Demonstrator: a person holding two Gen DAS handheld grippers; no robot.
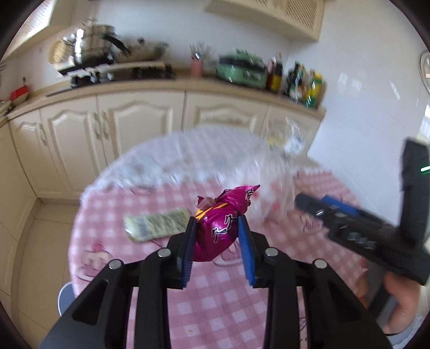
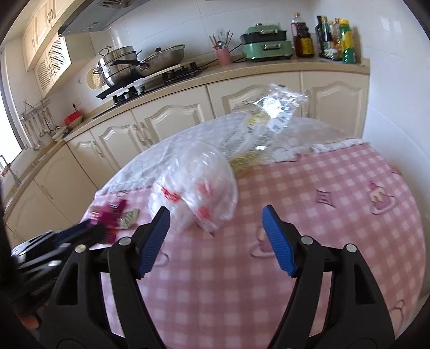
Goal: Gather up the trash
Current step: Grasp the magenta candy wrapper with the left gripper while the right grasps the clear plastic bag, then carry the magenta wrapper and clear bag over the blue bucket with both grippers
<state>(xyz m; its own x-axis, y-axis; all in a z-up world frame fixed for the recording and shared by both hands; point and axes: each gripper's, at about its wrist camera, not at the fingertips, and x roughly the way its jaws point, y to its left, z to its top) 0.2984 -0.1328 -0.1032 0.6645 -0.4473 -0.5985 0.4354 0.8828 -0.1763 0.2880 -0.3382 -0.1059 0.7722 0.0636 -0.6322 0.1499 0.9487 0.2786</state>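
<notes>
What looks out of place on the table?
Litter on the pink checked tablecloth: a green wrapper lying flat, crumpled clear plastic bags, and a magenta snack wrapper pinched in the left gripper.

I am working in a home kitchen. At twelve o'clock in my right view runs a cream counter (image 2: pixel 242 70) over panelled cabinet doors (image 2: pixel 172 118). At ten o'clock a gas hob (image 2: pixel 150 83) carries a steel stockpot (image 2: pixel 118 65) and a lidded wok (image 2: pixel 164 57), under a range hood (image 2: pixel 88 18). At one o'clock stand a green electric cooker (image 2: pixel 264 44) and sauce bottles (image 2: pixel 330 40). A pink cup of utensils (image 2: pixel 223 55) sits between. Nearest me is a round table with a pink checked cloth (image 2: pixel 322 214).
</notes>
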